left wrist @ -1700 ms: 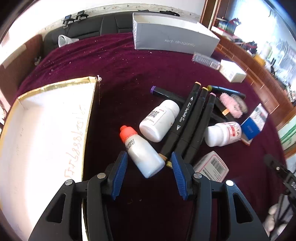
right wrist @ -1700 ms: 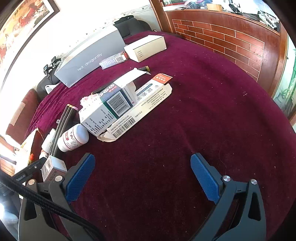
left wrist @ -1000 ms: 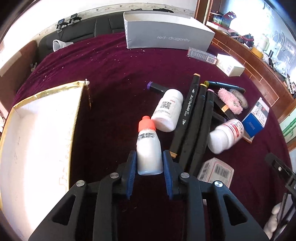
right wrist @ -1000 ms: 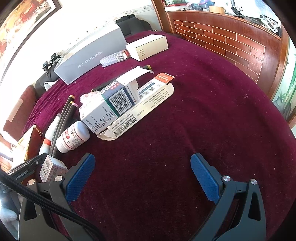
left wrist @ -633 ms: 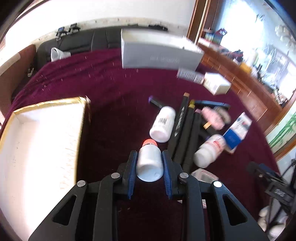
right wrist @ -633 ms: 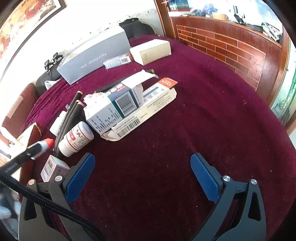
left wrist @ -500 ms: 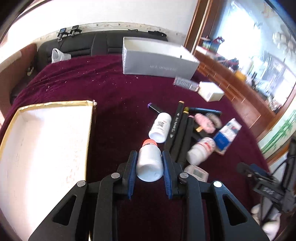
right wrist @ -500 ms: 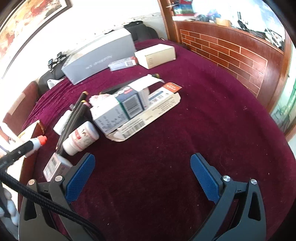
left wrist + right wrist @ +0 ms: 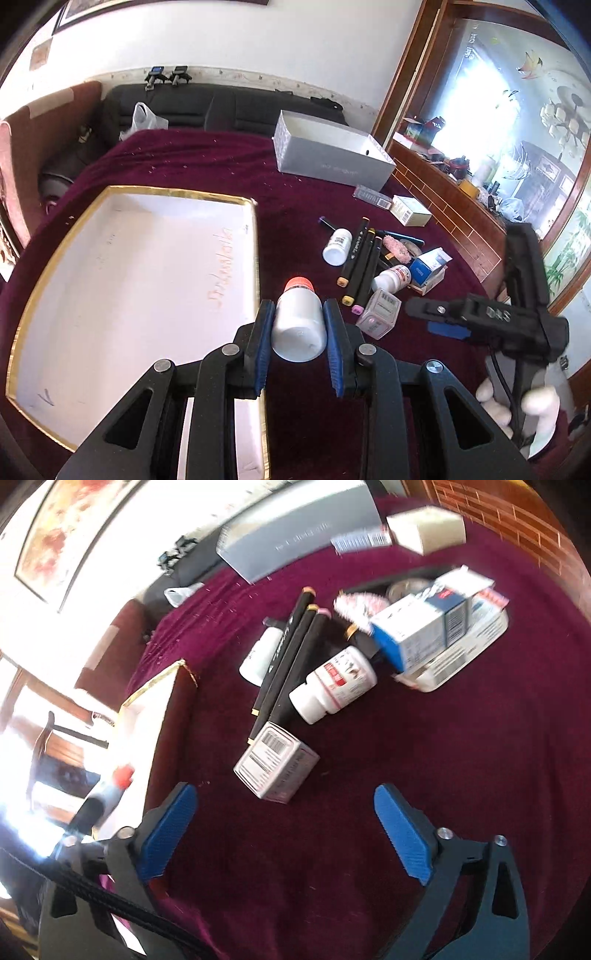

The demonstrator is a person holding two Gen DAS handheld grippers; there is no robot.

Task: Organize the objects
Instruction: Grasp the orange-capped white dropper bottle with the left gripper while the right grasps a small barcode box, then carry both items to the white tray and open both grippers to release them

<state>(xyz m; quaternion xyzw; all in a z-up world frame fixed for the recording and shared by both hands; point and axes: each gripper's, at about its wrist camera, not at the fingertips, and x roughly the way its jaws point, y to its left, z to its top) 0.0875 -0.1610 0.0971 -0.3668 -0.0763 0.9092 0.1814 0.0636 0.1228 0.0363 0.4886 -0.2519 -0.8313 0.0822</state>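
Clearly the step in hand is the carry: 1 item is lifted and on its way to the gold-rimmed tray (image 9: 55,258), which serves as the landmark below. That tray lies on the maroon worktop (image 9: 207,170), its white floor bare in both views.

Just right of the tray's right rim, the left tongs (image 9: 298,345) are clenched on the white bottle with the orange cap (image 9: 298,325), both blue pads pressed to its sides, cap pointing away from the camera. The bottle hangs above the worktop, apart from the tray, not yet over it.

Further right of the tray lies the unsorted heap: a small white bottle (image 9: 337,246), 3 black markers (image 9: 360,264) side by side, a red-labelled bottle (image 9: 393,277), a pink-grey carton with a barcode (image 9: 380,313) and a blue-and-white box (image 9: 428,266).

The right tongs (image 9: 284,834) stand released, pads wide apart and gripping nothing, hovering near the barcode carton on the side of the heap away from the tray. That view is motion-blurred.

Next, I judge, the left tongs need a short move leftward across the rim, then a descent to the tray floor before opening, so the bottle does not roll. The right tongs look placed to close on the carton; its broad faces should suit the pads.
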